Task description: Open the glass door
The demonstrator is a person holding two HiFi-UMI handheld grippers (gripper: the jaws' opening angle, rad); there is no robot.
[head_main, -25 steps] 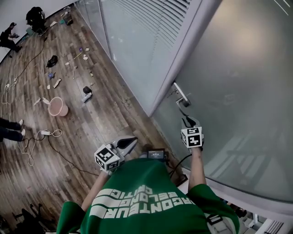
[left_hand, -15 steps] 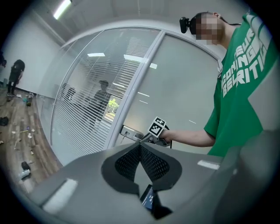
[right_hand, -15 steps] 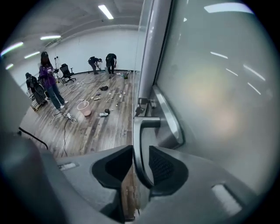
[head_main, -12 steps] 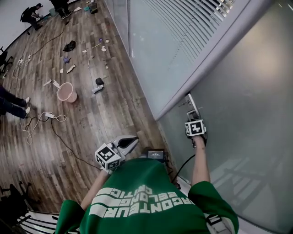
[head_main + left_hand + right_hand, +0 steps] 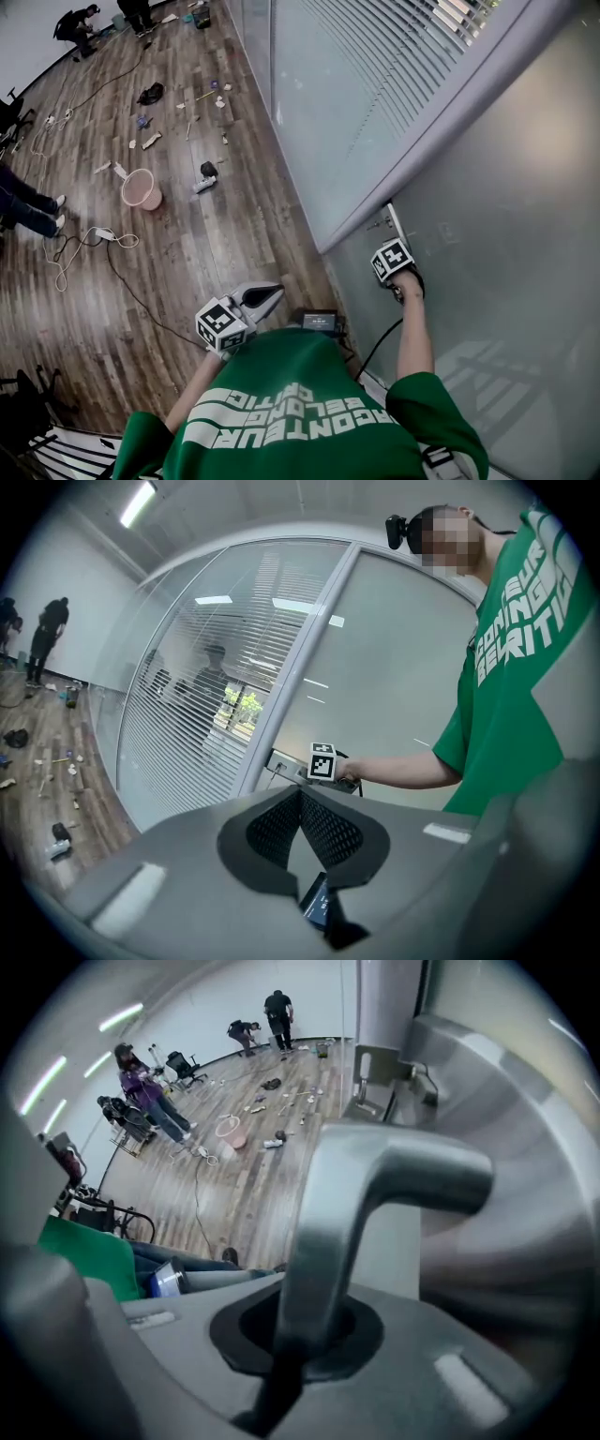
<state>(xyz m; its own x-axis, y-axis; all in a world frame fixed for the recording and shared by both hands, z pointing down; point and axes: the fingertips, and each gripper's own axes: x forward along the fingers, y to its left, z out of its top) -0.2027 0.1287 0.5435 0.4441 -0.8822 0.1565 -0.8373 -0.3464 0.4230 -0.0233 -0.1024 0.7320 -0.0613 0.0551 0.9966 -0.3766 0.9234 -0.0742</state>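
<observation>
1. My right tongs (image 5: 298, 1335) have just been closing, and now they are clenched on the handle (image 5: 375, 1185) of the door (image 5: 506, 187). The metal lever stands between the jaws, below its bend.
2. The door is the frosted glass panel at my right side. Its handle sits at the edge of the panel, just beside the grey frame (image 5: 450, 112).
3. My left tongs (image 5: 302, 803) are clenched on nothing and hang before my body, well apart from the door. I think they are best left there, outside the path of the door.
4. I judge that the lever must turn down fully first, and only then should the door move.
5. Smooth metal may slip in the pads, so the grip must be firm. The wrist should turn around the pivot of the lever and not drag it sideways.
6. I cannot tell which way the door swings, so I would test it gently and follow its arc.
</observation>
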